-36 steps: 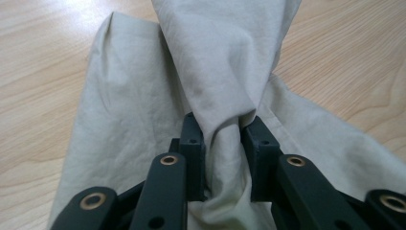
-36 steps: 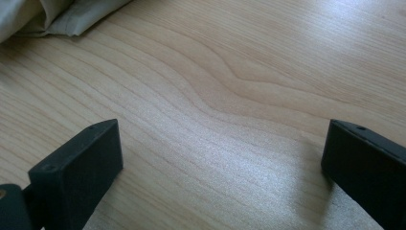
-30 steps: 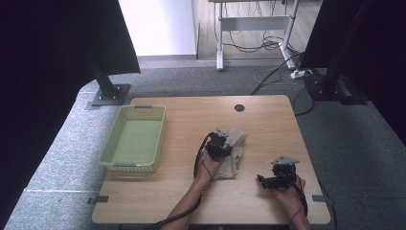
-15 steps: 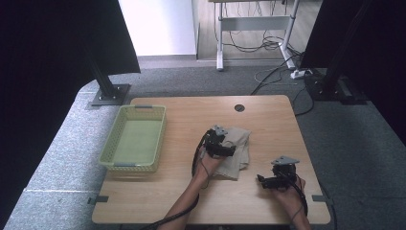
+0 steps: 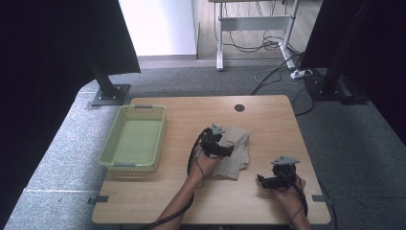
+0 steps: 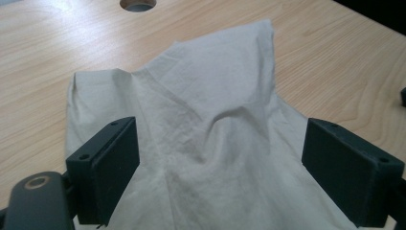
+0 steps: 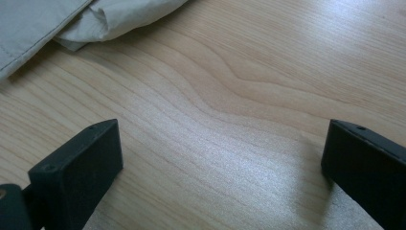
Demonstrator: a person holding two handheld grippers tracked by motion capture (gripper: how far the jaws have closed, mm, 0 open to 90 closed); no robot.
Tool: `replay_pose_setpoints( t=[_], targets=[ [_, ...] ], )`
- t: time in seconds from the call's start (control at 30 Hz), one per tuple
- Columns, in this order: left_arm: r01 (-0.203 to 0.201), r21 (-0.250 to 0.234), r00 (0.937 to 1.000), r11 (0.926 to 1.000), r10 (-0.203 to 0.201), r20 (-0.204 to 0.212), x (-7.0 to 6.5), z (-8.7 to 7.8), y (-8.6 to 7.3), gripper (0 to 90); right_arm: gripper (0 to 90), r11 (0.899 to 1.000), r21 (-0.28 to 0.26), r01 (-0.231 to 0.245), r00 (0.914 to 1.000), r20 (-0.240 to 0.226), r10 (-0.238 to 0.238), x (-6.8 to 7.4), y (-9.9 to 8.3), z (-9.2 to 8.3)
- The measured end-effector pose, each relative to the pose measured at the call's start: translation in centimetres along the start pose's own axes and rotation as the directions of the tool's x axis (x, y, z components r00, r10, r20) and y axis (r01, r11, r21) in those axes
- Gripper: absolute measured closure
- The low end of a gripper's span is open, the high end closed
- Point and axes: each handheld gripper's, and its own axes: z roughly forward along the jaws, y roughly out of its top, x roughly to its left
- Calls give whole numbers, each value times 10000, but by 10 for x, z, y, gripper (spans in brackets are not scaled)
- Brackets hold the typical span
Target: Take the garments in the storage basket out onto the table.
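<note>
A pale cloth (image 5: 234, 151) is seen lying crumpled and partly folded on the wooden table (image 5: 182, 201), right of centre, well apart from the green basket (image 5: 135, 139) at the left. The left gripper (image 5: 229, 151) is held over the cloth's near-left part. Its jaws have just been opening and now stand wide, with a raised ridge of fabric (image 6: 225, 120) between them but no pad pressed on it; nothing is gripped. The right gripper (image 5: 261, 179) is held low over bare table near the right front edge, jaws wide, nothing between them; a cloth corner (image 7: 91, 21) lies just beyond it.

Handling, as judged: the cloth is taken to be light, soft and limp, with no stiffness of its own. It is expected to sag and drape when lifted, and layers may slide over one another. It is neither fragile nor slippery against the pads. A hold is best taken on a hemmed edge or a corner, where a single layer can be pinched; a grip on the middle ridge would likely gather several layers at once.
</note>
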Motion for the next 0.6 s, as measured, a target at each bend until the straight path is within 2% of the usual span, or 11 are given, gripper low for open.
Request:
replay_pose_setpoints(
  t=[0.1,0.17,0.23,0.27,0.6],
  targets=[
    [2,-79,10000,10000,-2,30,1,-4,0,114,0,10000,7,-12,10000,-3,12,0,0,0],
    [-31,-196,9999,9998,34,129,2,-15,0,108,0,10000,7,-11,10000,-1,11,0,0,0],
    [-31,-196,9999,9998,34,129,2,-15,0,105,0,10000,8,-13,10000,-2,13,0,0,0],
    [-99,-265,9998,9996,104,184,2,-22,-1,105,0,10000,8,-13,10000,-2,13,0,0,0],
    [-321,-375,9994,9988,325,101,6,-43,-2,86,0,10000,9,-13,10000,-3,13,0,0,0]
  ],
)
